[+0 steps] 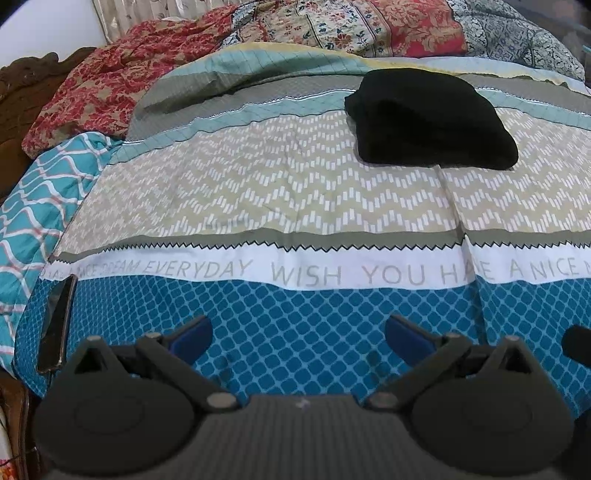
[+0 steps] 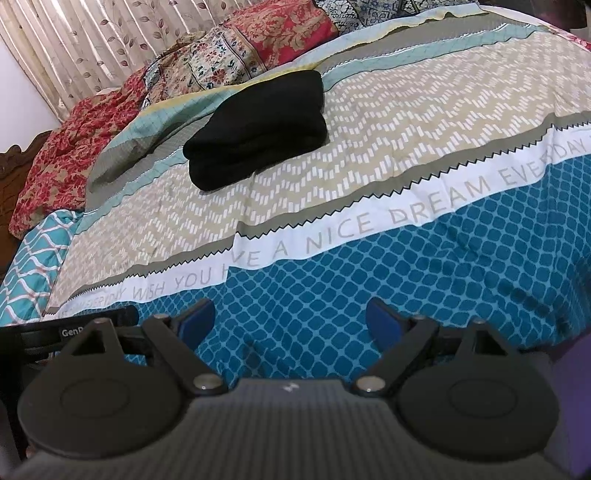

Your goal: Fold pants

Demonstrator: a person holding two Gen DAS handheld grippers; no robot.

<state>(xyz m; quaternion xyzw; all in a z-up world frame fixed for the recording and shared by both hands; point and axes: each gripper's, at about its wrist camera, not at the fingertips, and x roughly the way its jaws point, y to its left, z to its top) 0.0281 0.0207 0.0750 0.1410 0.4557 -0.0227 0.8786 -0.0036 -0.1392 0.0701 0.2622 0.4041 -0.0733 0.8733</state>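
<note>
- One bed, covered by one patterned bedspread (image 1: 258,192) banded from near to far: blue lattice, a white strip with grey lettering, beige zigzag, then teal and grey stripes
- One pleated curtain (image 2: 92,44) with a leaf print hangs at the far left, beside a plain pale wall
- A heap of floral bedding (image 1: 351,26) in red, cream and blue lies along the far edge; how many pieces cannot be told
- One teal wavy-patterned cloth (image 1: 33,206) shows at the left edge of the bed
- One carved dark wooden bed end (image 1: 22,74) on the far left
- One pair of black pants (image 1: 432,118), folded into a compact bundle, rests on the far part of the bedspread across the beige and teal bands, well apart from both grippers
- Two grippers: the left gripper (image 1: 299,336) and the right gripper (image 2: 290,321) both hang over the near blue band, fingers spread wide, grasping nothing
- One dark phone (image 1: 57,328) lies at the near left edge
</note>
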